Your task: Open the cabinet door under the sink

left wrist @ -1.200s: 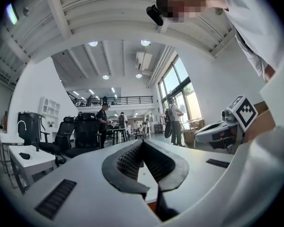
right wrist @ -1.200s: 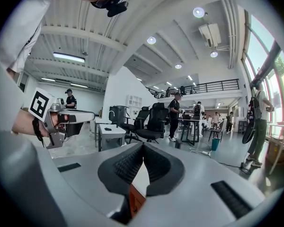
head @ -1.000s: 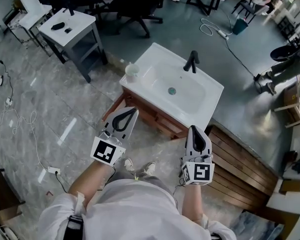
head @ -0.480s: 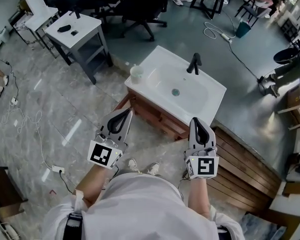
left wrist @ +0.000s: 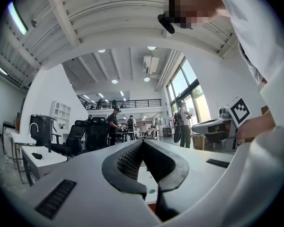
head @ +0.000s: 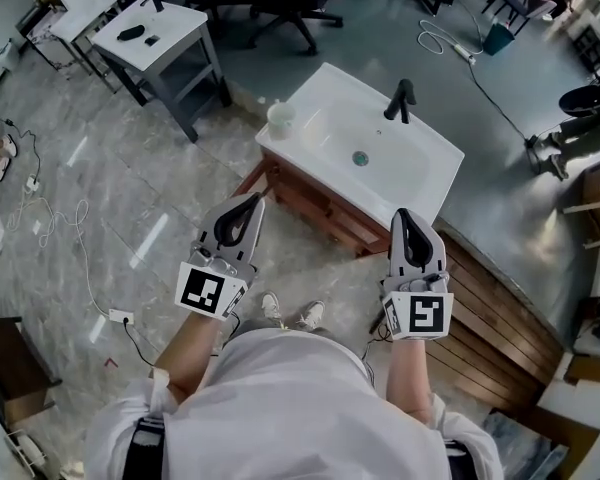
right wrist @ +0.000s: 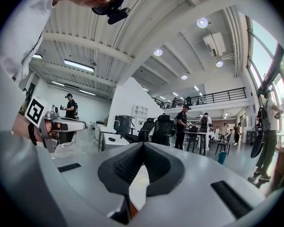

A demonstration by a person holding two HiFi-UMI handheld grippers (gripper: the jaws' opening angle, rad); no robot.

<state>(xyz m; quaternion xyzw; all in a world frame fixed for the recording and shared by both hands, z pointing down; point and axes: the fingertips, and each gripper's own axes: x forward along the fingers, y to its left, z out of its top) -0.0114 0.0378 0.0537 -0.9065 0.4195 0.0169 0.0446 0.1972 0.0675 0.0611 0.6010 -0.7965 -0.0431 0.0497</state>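
Near the front edge of the brown wooden cabinet [head: 320, 213] under the white rectangular sink [head: 425, 163], the grey left gripper [head: 252, 204] and grey right gripper [head: 406, 218] hover, jaws closed, empty.

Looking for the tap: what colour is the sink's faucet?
Black; the faucet stands out against the white sink in the head view.

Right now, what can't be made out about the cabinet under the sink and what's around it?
Cabinet door handle: head view, steep angle, sink rim overhangs the front.
Cabinet front: both gripper views, mostly behind the left claw and right claw.
Cup contents: head view, too small.
Dark things on the side table: head view, too small.
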